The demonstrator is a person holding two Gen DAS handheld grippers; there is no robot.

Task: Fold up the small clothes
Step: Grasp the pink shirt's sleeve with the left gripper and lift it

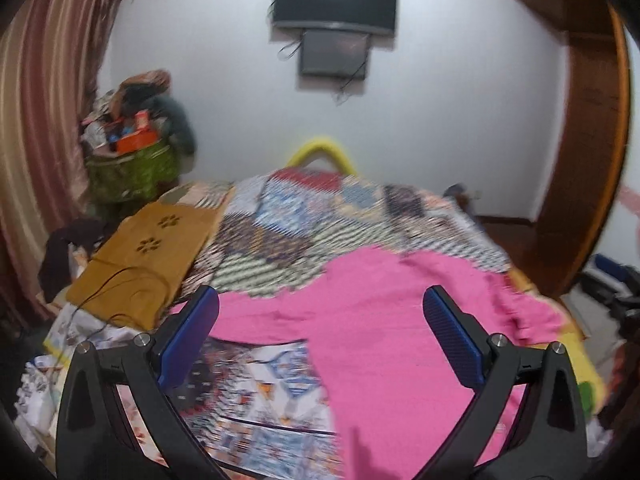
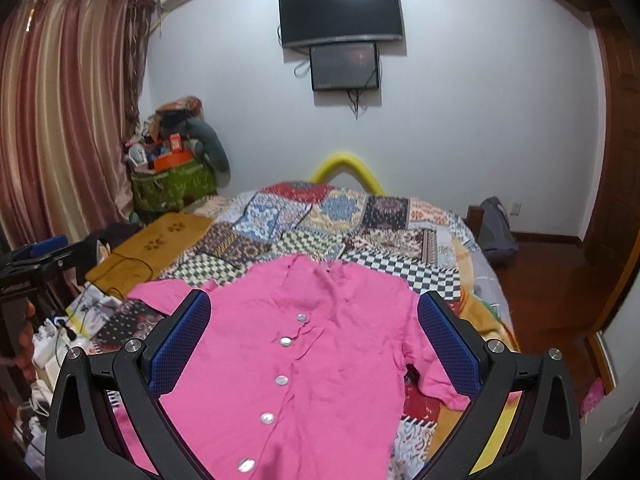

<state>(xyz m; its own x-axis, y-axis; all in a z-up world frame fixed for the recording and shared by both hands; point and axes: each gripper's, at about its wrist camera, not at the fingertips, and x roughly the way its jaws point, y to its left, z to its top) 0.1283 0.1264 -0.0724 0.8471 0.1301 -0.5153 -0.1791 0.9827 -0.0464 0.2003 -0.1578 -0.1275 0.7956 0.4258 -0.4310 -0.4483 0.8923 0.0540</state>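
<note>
Right gripper (image 2: 314, 332): fingers spread wide, nothing between them, hovering over the shirt front.
Left gripper (image 1: 320, 328): fingers spread too, empty, above the shirt's left side; this view is blurred.
Pink shirt (image 2: 320, 360): lies flat and buttoned on the patchwork quilt (image 2: 360, 220), collar away from us, sleeves out to both sides, a row of pale buttons (image 2: 282, 380) down the middle.
Brown board (image 2: 156, 240): on the quilt's left edge, with paw-shaped cutouts.
Green basket (image 2: 172, 188): heaped high, by the curtain (image 2: 68, 120).
Far wall: dark TV (image 2: 340, 12) with a smaller screen (image 2: 344, 68) below.
</note>
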